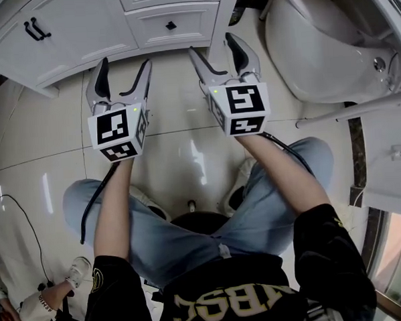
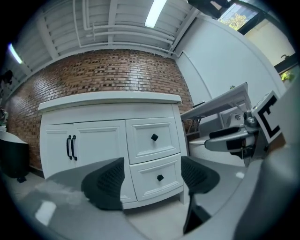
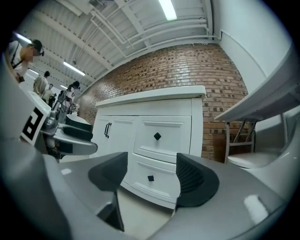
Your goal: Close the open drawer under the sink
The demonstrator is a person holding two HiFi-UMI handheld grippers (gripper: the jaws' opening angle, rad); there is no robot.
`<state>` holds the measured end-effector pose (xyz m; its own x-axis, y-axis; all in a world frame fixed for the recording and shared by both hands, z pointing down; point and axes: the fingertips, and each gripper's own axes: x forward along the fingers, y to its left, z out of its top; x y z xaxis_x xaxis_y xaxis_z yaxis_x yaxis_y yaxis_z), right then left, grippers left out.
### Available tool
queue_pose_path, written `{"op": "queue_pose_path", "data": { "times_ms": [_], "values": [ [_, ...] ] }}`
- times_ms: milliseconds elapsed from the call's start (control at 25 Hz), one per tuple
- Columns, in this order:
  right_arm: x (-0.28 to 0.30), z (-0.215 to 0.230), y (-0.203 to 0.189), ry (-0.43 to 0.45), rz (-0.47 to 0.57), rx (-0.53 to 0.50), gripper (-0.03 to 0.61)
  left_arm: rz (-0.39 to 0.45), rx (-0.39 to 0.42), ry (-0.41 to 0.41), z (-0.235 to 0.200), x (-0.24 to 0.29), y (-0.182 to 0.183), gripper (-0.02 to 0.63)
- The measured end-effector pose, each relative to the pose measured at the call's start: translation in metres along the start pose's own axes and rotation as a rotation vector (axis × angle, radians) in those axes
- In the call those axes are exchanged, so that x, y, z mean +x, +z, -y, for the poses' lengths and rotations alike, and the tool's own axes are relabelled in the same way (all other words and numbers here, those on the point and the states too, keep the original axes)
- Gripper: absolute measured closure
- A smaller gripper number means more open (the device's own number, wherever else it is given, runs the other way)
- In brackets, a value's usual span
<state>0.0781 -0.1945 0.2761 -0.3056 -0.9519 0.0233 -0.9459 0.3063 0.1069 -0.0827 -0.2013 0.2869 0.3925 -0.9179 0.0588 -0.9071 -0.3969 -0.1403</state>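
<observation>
A white vanity cabinet (image 1: pixel 80 42) stands ahead of me on the tiled floor. Its lower drawer (image 1: pixel 155 28) with a black knob sits flush with the upper drawer (image 2: pixel 140 140), as far as I can tell. The lower drawer (image 2: pixel 149 183) also shows between the jaws in the left gripper view, and the lower drawer (image 3: pixel 157 185) in the right gripper view. My left gripper (image 1: pixel 125 63) is open and empty, a short way in front of the cabinet. My right gripper (image 1: pixel 211 43) is open and empty too, slightly nearer the drawers, touching nothing.
A white toilet (image 1: pixel 315 43) stands right of the cabinet, with a white metal frame (image 1: pixel 358 108) beside it. Cabinet doors with black handles (image 1: pixel 36 29) lie left of the drawers. A black cable (image 1: pixel 15 206) runs over the floor at left. A brick wall (image 2: pixel 108 70) rises behind the vanity.
</observation>
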Motion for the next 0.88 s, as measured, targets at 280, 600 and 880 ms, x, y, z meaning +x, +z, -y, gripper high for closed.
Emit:
{"op": "queue_pose_path", "data": {
  "times_ms": [280, 600, 880],
  "values": [
    [-0.008, 0.023, 0.000, -0.060, 0.020, 0.064, 0.253, 0.015, -0.017, 0.035, -0.011, 0.001, 0.006, 0.233],
    [-0.005, 0.026, 0.003, -0.050, 0.025, 0.046, 0.190, 0.028, -0.013, 0.034, -0.008, 0.010, 0.012, 0.233],
    [-0.001, 0.041, -0.004, -0.116, 0.006, 0.115, 0.172, 0.045, -0.044, 0.060, -0.021, 0.015, 0.018, 0.232]
  ]
}}
